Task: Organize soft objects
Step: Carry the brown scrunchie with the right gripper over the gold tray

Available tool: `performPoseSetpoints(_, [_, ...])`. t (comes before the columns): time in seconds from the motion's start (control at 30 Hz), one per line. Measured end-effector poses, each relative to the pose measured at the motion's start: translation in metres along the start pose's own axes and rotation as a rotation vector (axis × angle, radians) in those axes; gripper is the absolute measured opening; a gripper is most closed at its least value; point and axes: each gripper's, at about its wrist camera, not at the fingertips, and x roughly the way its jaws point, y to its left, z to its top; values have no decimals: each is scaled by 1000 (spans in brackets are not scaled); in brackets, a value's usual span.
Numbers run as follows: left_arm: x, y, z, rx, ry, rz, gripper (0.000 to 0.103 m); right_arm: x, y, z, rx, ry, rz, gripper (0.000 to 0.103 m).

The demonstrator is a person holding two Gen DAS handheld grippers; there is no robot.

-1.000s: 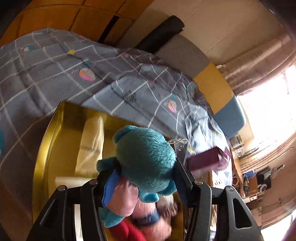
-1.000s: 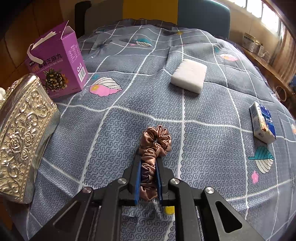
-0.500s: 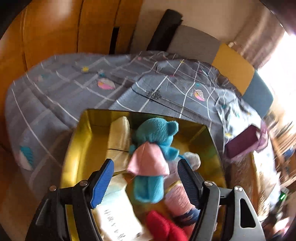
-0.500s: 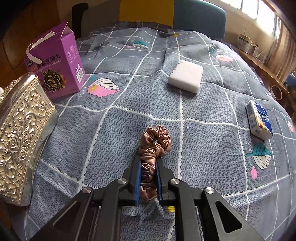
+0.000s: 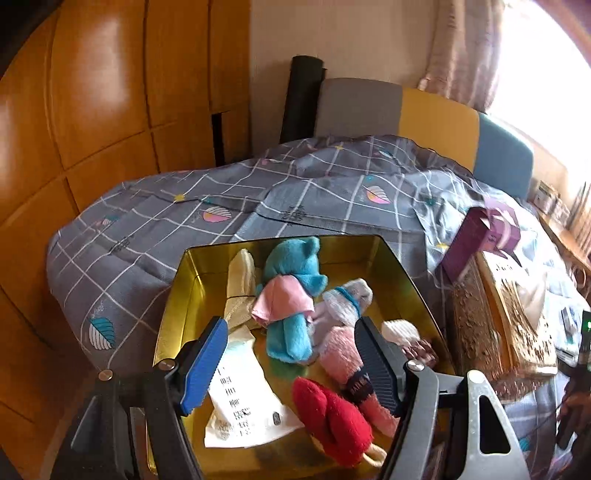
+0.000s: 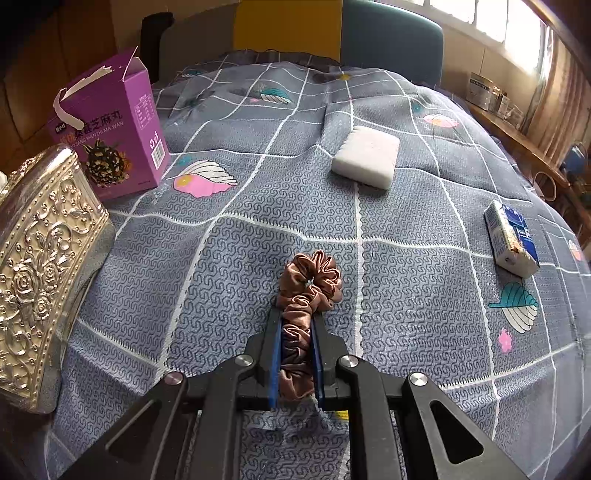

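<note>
In the left wrist view my left gripper (image 5: 291,354) is open and empty above a gold tin box (image 5: 177,291). In the box lie a teal plush toy with a pink cape (image 5: 291,291), a red sock (image 5: 332,417), a pink sock (image 5: 343,358), a cream cloth (image 5: 240,288) and a white packet (image 5: 243,402). In the right wrist view my right gripper (image 6: 295,328) is shut on a brown satin scrunchie (image 6: 310,284), just above the grey quilt (image 6: 229,258). A white sponge (image 6: 365,157) lies further back.
A purple carton (image 6: 110,136) stands at the left beside an ornate silver box lid (image 6: 40,266). A small blue-and-white tissue pack (image 6: 511,238) lies at the right. The bed has a grey, yellow and blue headboard (image 6: 288,29). Wooden wardrobe panels (image 5: 92,110) stand left of the bed.
My left gripper opened and let the teal plush drop into the gold box, then drew back and up. My right gripper kept hold of the scrunchie and barely moved.
</note>
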Motion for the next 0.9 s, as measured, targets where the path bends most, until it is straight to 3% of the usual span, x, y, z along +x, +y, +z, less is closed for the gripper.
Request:
performPoseSetpoints(0.67, [-16,-37,-24,146,8,-73,72,-2,-6,0,98,-9,20,14])
performPoseSetpoints(0.9, [-14,-43,-29,164,24,-106,72,1,-14,13,166,65,50,13])
